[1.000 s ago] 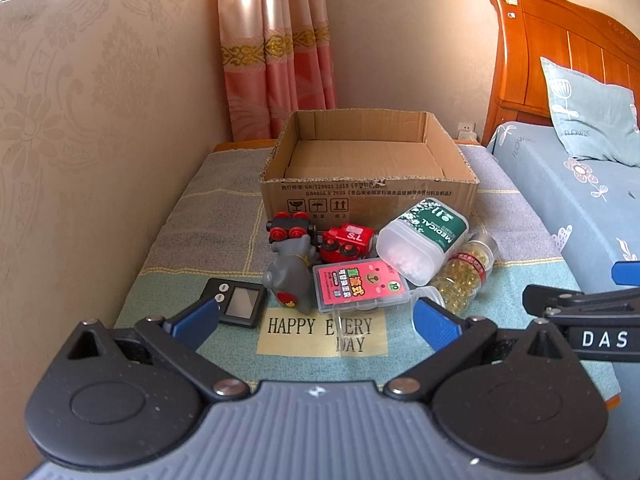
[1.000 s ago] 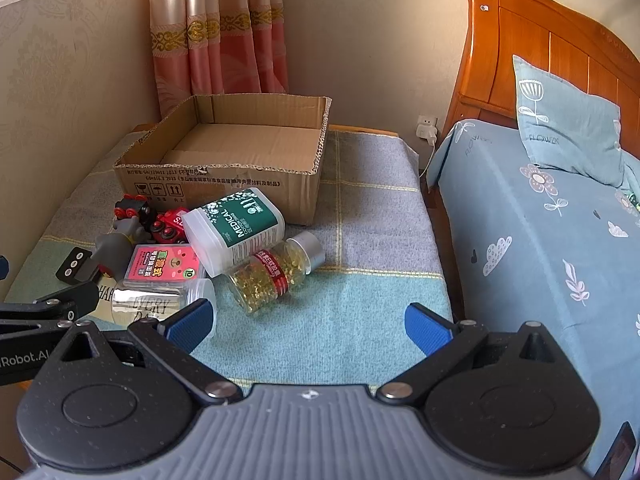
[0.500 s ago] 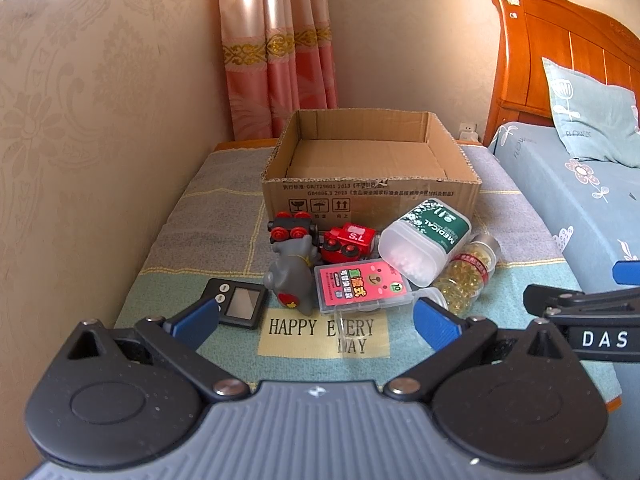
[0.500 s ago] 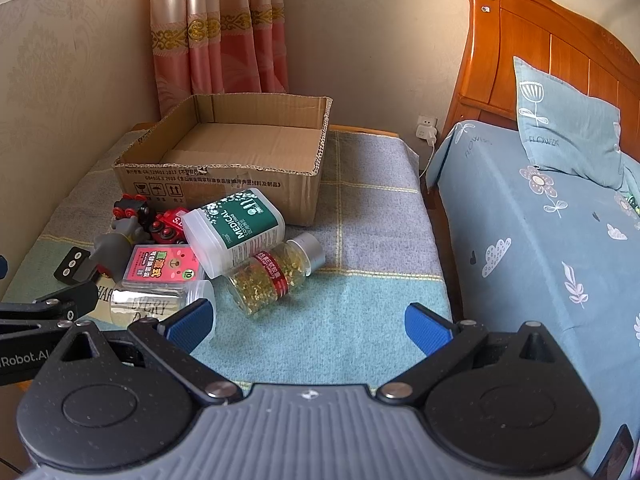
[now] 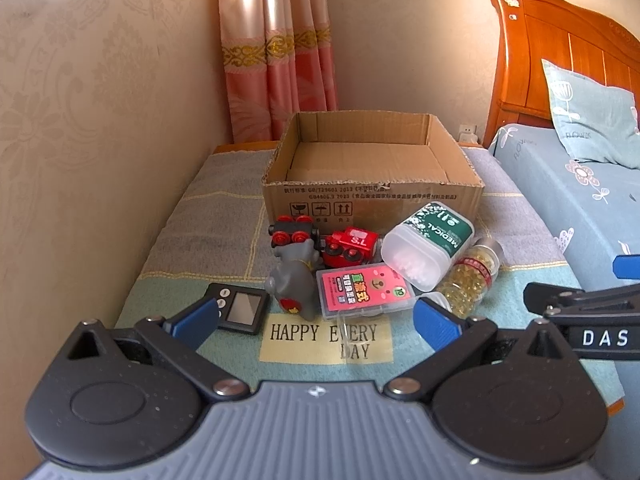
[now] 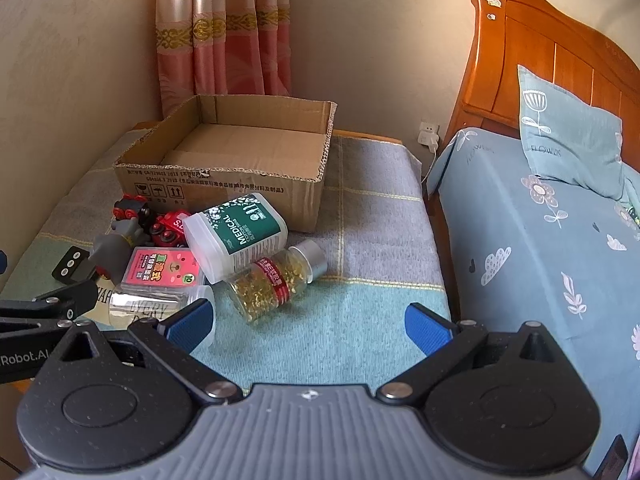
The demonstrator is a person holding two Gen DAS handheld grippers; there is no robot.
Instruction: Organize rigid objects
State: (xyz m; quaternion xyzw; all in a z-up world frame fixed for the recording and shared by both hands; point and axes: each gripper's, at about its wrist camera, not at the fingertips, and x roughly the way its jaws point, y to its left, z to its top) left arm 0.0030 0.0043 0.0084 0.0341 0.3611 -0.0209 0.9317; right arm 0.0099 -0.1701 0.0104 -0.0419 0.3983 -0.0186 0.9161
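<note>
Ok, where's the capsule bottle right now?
The capsule bottle lies on its side at the pile's right edge, against the white medical jar, in front of the cardboard box.

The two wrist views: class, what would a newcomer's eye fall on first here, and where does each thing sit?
First, the open cardboard box, empty inside, at the far end of the cloth-covered surface near the curtain. Next, the jumble right in front of it: a green-labelled white bottle on its side, resting partly on a bottle of yellow capsules, with a pink case and red toy train alongside. Both tools, left and right, are open.
</note>
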